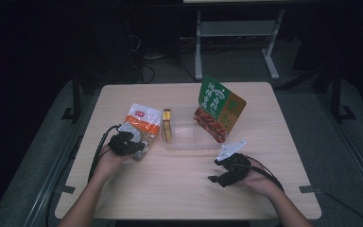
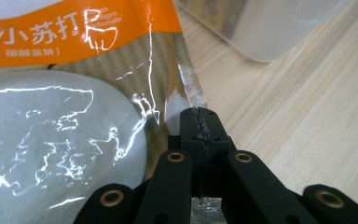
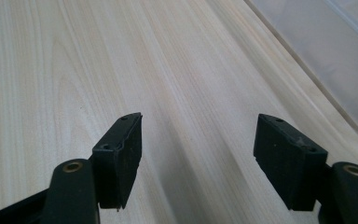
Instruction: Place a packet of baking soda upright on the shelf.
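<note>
**Left Gripper Pinches Pouch Seam, Right Gripper Waits Wide**

Black jaws of the left gripper (image 2: pixel 199 122) sit pressed flat together in the left gripper view, clamped on the crimped silvery side seam of the orange-and-clear pouch (image 2: pixel 65 140). That pouch carries an orange band with white lettering across its top and a glossy clear window below, through which pale contents show. In the high view the pouch (image 1: pixel 141 124) lies on the left half of the wooden table (image 1: pixel 170 189), with the left gripper (image 1: pixel 131 145) at its near edge and the person's left hand (image 1: pixel 106 163) behind it.

Just right of the pouch stands a small yellow box (image 1: pixel 168 125), touching the left wall of a clear plastic tray (image 1: pixel 189 139). A green-and-red snack bag (image 1: pixel 220 109) stands tilted at the tray's far right corner.

On the right, the right gripper (image 1: pixel 219 170) rests low over the table, near the tray's front right corner. Its jaws stand well apart in the right gripper view, with nothing between them but bare wood, and the right gripper (image 3: pixel 198 149) has the tray's frosted edge (image 3: pixel 335 60) at the upper right.
</note>
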Tool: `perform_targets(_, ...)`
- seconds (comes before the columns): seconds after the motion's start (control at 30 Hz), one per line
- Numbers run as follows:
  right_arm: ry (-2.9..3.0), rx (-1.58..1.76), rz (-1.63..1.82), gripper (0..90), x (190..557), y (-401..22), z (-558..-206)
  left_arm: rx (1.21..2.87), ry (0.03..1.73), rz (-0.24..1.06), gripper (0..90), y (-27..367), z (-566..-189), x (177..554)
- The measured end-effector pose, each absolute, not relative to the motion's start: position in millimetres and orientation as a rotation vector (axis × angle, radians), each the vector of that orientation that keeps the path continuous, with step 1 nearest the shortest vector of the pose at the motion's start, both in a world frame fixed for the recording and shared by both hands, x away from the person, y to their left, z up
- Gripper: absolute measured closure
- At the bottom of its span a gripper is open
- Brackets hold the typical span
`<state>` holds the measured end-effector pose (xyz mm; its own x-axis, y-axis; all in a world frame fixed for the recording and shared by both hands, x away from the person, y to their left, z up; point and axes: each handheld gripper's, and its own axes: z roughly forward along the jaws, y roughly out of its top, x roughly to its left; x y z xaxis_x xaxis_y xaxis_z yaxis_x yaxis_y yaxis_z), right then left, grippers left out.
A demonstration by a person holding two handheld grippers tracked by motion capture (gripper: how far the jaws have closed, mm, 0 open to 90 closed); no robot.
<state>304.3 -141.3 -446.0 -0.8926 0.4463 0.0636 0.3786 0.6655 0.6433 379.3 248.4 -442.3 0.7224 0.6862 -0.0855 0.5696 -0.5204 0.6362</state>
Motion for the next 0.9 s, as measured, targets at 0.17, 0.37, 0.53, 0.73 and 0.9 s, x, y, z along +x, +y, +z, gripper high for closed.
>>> perform_targets(0.17, 2.779, 0.686, 1.036, 32.1, 303.9, -141.0, -446.2, 2.225, 0.948, 0.245, 87.7, 257.0, -433.1, 380.9)
perform_targets(0.37, 2.78, 0.682, 1.03, 32.2, 305.6, -142.1, -447.1, 2.125, 1.011, 0.346, 75.3, 292.0, -414.1, 388.9)
perform_targets(0.53, 2.787, 0.68, 1.027, 32.1, 305.6, -140.6, -447.8, 2.04, 1.122, 0.374, 57.6, 314.2, -413.5, 401.3)
perform_targets(0.73, 2.795, 0.674, 1.031, 32.1, 306.7, -139.4, -449.9, 1.984, 1.173, 0.343, 47.0, 321.1, -420.7, 417.0)
perform_targets(0.9, 2.802, 0.676, 1.028, 32.1, 306.7, -138.8, -450.8, 2.014, 1.203, 0.304, 45.8, 320.7, -437.5, 428.8)
